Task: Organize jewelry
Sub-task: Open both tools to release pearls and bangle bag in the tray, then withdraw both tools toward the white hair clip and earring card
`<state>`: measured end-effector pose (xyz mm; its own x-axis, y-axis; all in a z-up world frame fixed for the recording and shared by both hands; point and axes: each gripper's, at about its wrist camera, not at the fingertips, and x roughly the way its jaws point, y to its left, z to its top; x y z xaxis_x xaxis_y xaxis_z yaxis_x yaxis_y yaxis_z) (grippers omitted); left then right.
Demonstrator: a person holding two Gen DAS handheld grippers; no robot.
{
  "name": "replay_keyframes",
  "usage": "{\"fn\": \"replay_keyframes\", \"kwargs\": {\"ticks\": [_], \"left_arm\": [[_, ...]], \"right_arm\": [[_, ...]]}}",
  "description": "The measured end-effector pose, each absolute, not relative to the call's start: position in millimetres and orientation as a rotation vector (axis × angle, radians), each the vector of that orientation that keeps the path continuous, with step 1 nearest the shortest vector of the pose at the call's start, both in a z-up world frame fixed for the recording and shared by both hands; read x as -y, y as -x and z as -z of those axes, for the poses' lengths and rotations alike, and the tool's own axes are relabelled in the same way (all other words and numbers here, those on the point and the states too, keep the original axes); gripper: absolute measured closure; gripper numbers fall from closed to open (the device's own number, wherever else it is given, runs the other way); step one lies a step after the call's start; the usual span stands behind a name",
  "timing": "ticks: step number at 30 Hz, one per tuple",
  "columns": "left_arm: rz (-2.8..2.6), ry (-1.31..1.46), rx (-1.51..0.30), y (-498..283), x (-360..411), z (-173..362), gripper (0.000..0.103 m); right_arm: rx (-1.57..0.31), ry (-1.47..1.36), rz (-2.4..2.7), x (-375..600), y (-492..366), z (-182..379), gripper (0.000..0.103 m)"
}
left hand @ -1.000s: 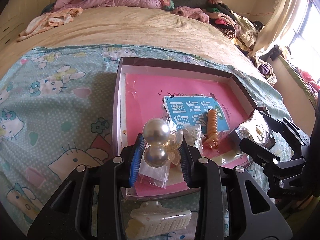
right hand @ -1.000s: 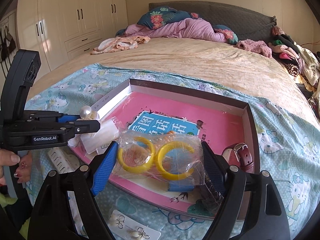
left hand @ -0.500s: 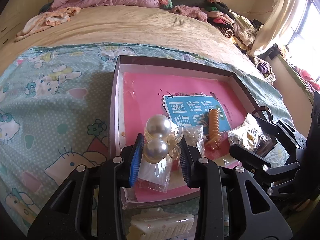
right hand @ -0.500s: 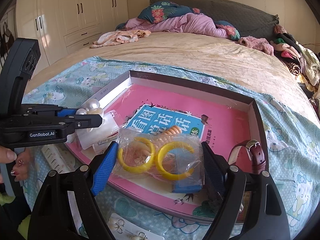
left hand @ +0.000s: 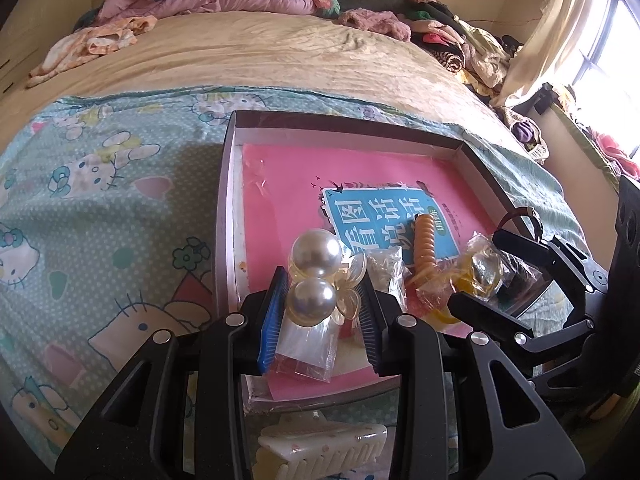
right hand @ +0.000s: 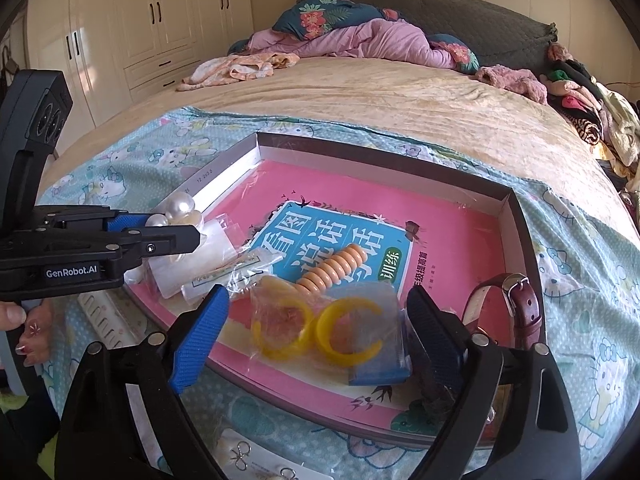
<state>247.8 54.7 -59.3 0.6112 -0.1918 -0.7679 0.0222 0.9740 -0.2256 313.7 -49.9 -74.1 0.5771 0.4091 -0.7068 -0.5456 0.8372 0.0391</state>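
Observation:
A shallow box (left hand: pixel 230 184) (right hand: pixel 520 224) with a pink-and-blue book on its floor lies on the bed. My left gripper (left hand: pixel 320 308) (right hand: pixel 176 236) is shut on a clear bag with a pearl hair clip (left hand: pixel 314 276) (right hand: pixel 180 208), over the box's near left corner. My right gripper (right hand: pixel 320 334) (left hand: pixel 480 268) has wide jaws around a clear bag of yellow rings (right hand: pixel 320 332) (left hand: pixel 476 272), which rests on the book at the box's near edge; the pads stand apart from the bag. An orange spiral hair tie (right hand: pixel 336 268) (left hand: pixel 426 248) lies in the box.
A brown watch strap (right hand: pixel 520 308) lies over the box's right rim. A white claw clip (left hand: pixel 320 452) and a card of earrings (right hand: pixel 248 460) lie on the Hello Kitty sheet (left hand: pixel 100 220) in front of the box. Small clear bags (right hand: pixel 224 268) lie beside the pearls.
Both grippers have moved forward and down over the box. The right jaws have opened and the bag of yellow rings now rests on the book. The left gripper still holds the pearl clip bag.

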Motion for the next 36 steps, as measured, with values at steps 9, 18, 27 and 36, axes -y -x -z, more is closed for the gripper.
{"fn": "replay_keyframes", "kwargs": {"ticks": [9,18,27,36], "left_arm": [[0.125,0.196,-0.915,-245,-50,59,0.077],[0.103,0.191,-0.874,-232,-50,42,0.039],[0.064,0.168,-0.835,-210,-51,26,0.018],[0.037,0.163,-0.820,-187,-53,21,0.012]], "right_arm": [[-0.771,0.133,-0.514,74,-302,67,0.006],[-0.727,0.102,-0.498,96,-279,48,0.005],[-0.695,0.103,-0.502,104,-256,35,0.005],[-0.688,0.098,-0.506,108,-233,33,0.005]]}}
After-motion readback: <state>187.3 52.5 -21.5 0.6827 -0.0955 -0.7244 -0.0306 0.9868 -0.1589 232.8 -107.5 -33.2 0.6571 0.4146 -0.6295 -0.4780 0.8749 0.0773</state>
